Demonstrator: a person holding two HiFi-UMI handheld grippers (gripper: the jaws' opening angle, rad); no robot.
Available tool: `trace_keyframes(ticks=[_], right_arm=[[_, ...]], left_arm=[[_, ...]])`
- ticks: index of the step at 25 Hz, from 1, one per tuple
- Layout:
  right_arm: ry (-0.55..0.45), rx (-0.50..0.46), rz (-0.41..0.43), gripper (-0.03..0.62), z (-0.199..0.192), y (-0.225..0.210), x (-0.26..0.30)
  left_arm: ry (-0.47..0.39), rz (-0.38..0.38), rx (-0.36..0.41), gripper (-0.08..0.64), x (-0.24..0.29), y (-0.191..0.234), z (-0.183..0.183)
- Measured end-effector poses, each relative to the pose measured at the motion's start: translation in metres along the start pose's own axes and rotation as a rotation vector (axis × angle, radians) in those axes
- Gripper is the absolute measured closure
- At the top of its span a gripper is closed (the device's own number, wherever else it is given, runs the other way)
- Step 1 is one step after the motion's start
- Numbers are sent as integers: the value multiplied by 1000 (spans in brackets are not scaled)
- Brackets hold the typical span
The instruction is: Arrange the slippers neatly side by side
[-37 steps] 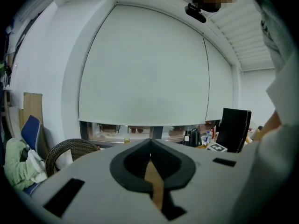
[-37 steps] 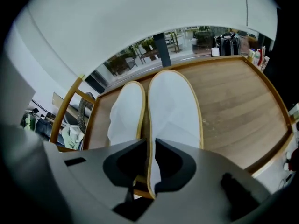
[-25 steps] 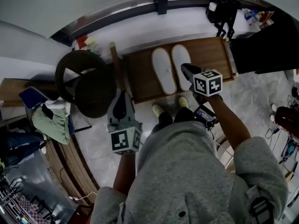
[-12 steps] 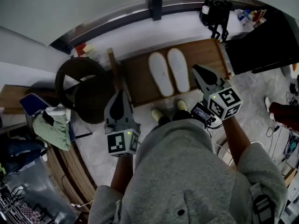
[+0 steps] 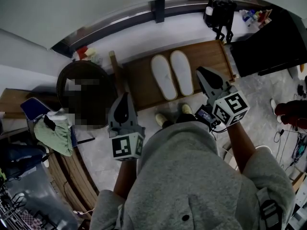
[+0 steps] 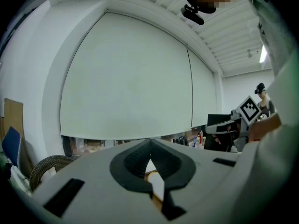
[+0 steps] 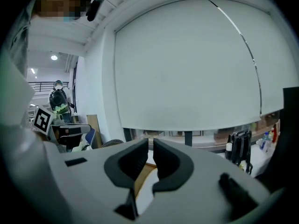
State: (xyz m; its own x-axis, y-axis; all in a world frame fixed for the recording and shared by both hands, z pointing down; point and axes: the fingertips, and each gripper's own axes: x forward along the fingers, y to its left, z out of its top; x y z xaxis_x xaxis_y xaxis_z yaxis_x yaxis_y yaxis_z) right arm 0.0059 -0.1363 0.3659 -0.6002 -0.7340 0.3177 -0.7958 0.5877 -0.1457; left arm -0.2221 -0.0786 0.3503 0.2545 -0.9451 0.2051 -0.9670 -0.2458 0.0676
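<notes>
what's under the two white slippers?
A brown wooden board; both slippers lie on it side by side. The wood directly beneath their soles is covered.

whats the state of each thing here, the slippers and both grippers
White flat slipper on the left: lying flat on the brown wooden platform.
White flat slipper on the right: lying flat, close beside the first, same heading.
Left gripper: jaws together, empty.
Right gripper: jaws a narrow gap apart, empty.

The slippers (image 5: 161,76) lie side by side on the wooden platform (image 5: 211,56), round chair (image 5: 106,98) to its left, bag (image 5: 219,12) behind
</notes>
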Motion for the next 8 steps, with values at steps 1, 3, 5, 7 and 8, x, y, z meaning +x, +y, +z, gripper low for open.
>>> trace_keyframes(ticks=[1,3,5,7,8], right_arm=[[7,4,3,545,-2,1,-1],[15,5,8,545,-4,2,-1],[10,1,10,545,-4,3,0],[7,0,13,545,-4,4,1],[6,0,15,545,-4,5,2]], left_arm=[[-1,1,0,546,0,-1,0],[-3,5,-7,546,-1,-3,0],[-5,7,-9,546,-1,-2,-1],[-2,9,-5,546,-2,0,-2],[0,10,-4,546,-3,1,-3]])
